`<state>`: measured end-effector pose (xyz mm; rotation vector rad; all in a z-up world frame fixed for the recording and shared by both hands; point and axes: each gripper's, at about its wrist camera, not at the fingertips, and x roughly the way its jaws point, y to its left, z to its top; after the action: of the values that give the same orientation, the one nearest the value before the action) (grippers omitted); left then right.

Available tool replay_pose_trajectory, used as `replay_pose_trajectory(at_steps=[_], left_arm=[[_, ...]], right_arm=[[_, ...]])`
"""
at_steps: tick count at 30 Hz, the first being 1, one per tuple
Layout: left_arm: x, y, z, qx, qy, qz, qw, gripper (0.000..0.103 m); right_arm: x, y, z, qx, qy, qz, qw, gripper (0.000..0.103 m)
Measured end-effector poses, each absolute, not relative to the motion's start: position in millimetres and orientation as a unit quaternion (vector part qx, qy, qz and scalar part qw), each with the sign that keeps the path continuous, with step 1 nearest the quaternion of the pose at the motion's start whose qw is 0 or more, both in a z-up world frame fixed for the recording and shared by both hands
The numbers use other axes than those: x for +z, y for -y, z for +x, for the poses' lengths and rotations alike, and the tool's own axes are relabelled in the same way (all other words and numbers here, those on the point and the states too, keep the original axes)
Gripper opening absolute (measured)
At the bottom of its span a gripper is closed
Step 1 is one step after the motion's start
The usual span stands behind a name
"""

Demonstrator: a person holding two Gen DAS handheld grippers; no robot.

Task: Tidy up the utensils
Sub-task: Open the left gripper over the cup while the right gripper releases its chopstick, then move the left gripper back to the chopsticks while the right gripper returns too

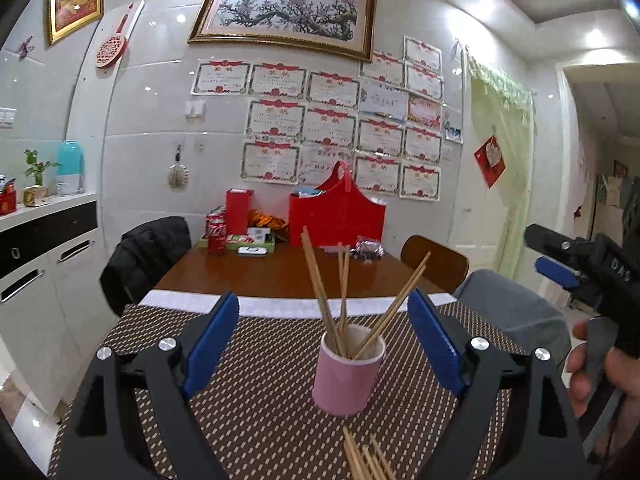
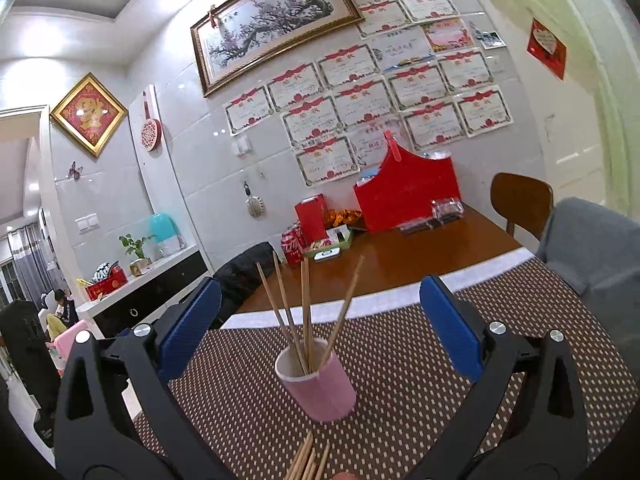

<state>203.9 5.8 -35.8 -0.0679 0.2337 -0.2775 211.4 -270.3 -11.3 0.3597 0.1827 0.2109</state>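
A pink cup (image 1: 346,376) with a white inside stands upright on the brown dotted placemat (image 1: 260,420); it also shows in the right wrist view (image 2: 322,388). Several wooden chopsticks (image 1: 340,292) stand in it, leaning apart. More loose chopsticks (image 1: 366,460) lie on the mat at the near edge, also in the right wrist view (image 2: 308,460). My left gripper (image 1: 324,320) is open and empty, its blue pads on either side of the cup. My right gripper (image 2: 320,312) is open and empty, also framing the cup; it shows at the right of the left wrist view (image 1: 560,260).
The brown wooden table (image 1: 260,272) carries a red basket (image 1: 340,212), a red box (image 1: 239,210), cola cans (image 1: 216,236) and a green tray at the far end. A black-jacketed chair (image 1: 144,256) stands left, a grey-covered chair (image 1: 516,308) right, a white counter far left.
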Motion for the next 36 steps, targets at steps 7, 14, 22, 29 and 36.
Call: replay_pose_trajectory(at_steps=[7,14,22,29,36], left_arm=[[-39.5,-6.3,180.5,-0.109,-0.154,-0.015,0.982,0.085],[-58.9,-13.1,168.1,-0.102,-0.199,-0.021,0.974,0.085],[-102.6,-8.7,164.9,-0.105,-0.265,-0.008,0.958,0.085],[-158.3,11.5,169.0,-0.125,-0.355,0.041,0.925,0.085],[-199.2,22.8,170.0,-0.132,-0.416,0.074,0.897,0.085]], right_arm=[[-19.3,276.8,185.7,0.096,-0.123,0.186,0.970,0.098],[-38.7,271.9,168.7,0.096,-0.180,0.171,0.964,0.098],[-81.5,256.7,160.6,0.098,-0.257,0.140,0.951,0.098],[-116.6,248.9,160.7,0.097,-0.306,0.133,0.937,0.098],[-142.1,240.2,160.2,0.102,-0.344,0.118,0.926,0.098]])
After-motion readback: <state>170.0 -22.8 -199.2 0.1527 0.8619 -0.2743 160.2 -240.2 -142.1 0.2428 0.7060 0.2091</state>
